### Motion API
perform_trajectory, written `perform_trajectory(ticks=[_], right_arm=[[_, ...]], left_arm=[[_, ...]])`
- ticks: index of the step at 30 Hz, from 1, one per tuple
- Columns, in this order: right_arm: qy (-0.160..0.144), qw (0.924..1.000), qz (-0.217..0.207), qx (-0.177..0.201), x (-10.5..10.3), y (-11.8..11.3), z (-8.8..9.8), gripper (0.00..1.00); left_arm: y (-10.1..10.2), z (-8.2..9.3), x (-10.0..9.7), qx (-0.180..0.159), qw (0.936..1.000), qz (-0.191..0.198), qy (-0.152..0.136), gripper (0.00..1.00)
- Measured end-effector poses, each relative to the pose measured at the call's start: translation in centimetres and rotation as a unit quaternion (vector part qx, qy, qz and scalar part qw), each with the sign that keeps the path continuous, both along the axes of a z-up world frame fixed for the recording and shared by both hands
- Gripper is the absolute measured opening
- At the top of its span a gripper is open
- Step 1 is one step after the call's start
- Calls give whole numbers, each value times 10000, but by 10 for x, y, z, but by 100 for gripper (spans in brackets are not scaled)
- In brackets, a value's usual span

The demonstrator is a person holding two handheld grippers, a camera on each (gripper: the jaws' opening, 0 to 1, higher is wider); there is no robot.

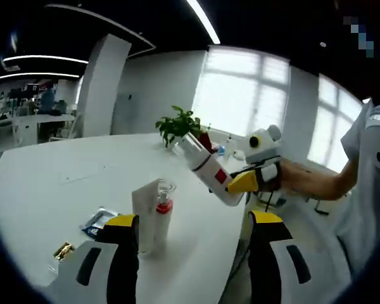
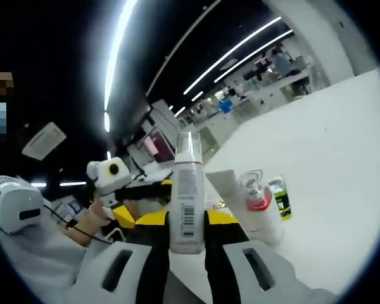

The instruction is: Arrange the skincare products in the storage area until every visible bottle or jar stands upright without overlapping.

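Table (image 1: 63,171), white, in bright office; right tool (image 2: 187,234) clamps white bottle (image 2: 187,196), left tool (image 1: 193,253) apart.

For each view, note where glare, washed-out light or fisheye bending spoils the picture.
Left gripper view: the windows are blown out white, backlighting the plant, and the table edge curves from fisheye distortion. Right gripper view: ceiling light strips streak and bend, while the bottle held in the right claw stays fairly sharp.
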State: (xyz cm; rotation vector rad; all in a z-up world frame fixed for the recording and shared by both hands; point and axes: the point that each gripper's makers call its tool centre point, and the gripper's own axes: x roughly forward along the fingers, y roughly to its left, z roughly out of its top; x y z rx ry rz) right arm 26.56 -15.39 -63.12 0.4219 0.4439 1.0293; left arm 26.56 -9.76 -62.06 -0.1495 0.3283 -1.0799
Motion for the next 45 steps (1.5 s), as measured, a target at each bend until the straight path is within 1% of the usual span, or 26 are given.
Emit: perform_trajectory(ticks=[4,6,8,10,11,12,13,15,17,19,22,23,25,26,28,32,33,35,37,38,40,43,45], right_arm=[[-45,9998,177,-15,-5,7,-1,19],[-116,9995,285,-12,-8,10,-3,19],[-111,9990,423,13,-13,14,-4,19],[-153,9984,548,-57,-17,19,-4,19],[-193,9981,579,-89,-18,21,-4,19],[-211,9977,631,-97,-20,24,-4,19],[-187,9974,685,-80,-21,26,-4,19],[-210,9969,757,-35,-23,30,-1,19],[-236,9963,830,11,-25,32,1,19],[-233,9957,888,84,-27,35,4,19],[-235,9951,945,144,-28,39,6,19],[-250,9948,978,164,-29,41,7,19],[-219,9945,997,216,-30,43,8,19],[-219,9944,1005,228,-30,43,8,19],[-196,9942,1024,248,-31,45,9,19],[-195,9938,1045,319,-32,50,11,19],[-221,9938,1054,281,-32,52,11,19],[-217,9942,1002,320,-30,52,12,20],[-148,9938,1023,409,-30,53,13,20],[-184,9939,1014,385,-30,54,13,20],[-227,9943,1009,244,-29,55,9,20],[-192,9942,1027,246,-30,55,7,20],[-156,9942,1035,235,-30,54,5,20]], left_arm=[[-6,6,0,-294,9995,-73,102,63],[-10,9,-1,-471,9985,-181,195,61],[-13,6,4,-496,9982,-155,307,61],[-15,3,8,-541,9976,-107,426,58],[-16,4,9,-625,9969,-118,466,56],[-19,8,8,-794,9953,-174,532,53],[-21,10,7,-855,9945,-213,558,50],[-24,12,6,-914,9938,-269,565,46],[-26,13,6,-952,9934,-278,572,44],[-26,17,7,-1089,9921,-273,562,42],[-26,18,6,-1205,9900,-309,666,37],[-26,19,6,-1263,9889,-311,720,35],[-25,23,6,-1497,9846,-292,850,33],[-23,24,5,-1559,9837,-335,827,33],[-22,25,6,-1605,9831,-321,822,33],[-25,24,1,-1613,9825,-439,819,31],[-25,25,1,-1702,9803,-445,893,30],[-23,27,2,-1806,9774,-446,1006,25],[-23,27,1,-1920,9710,-391,1367,24],[-22,26,1,-1946,9681,-394,1526,23],[-22,22,3,-1865,9699,-394,1514,22],[-22,18,1,-1885,9647,-372,1803,21],[-23,16,1,-1848,9641,-387,1867,20]])
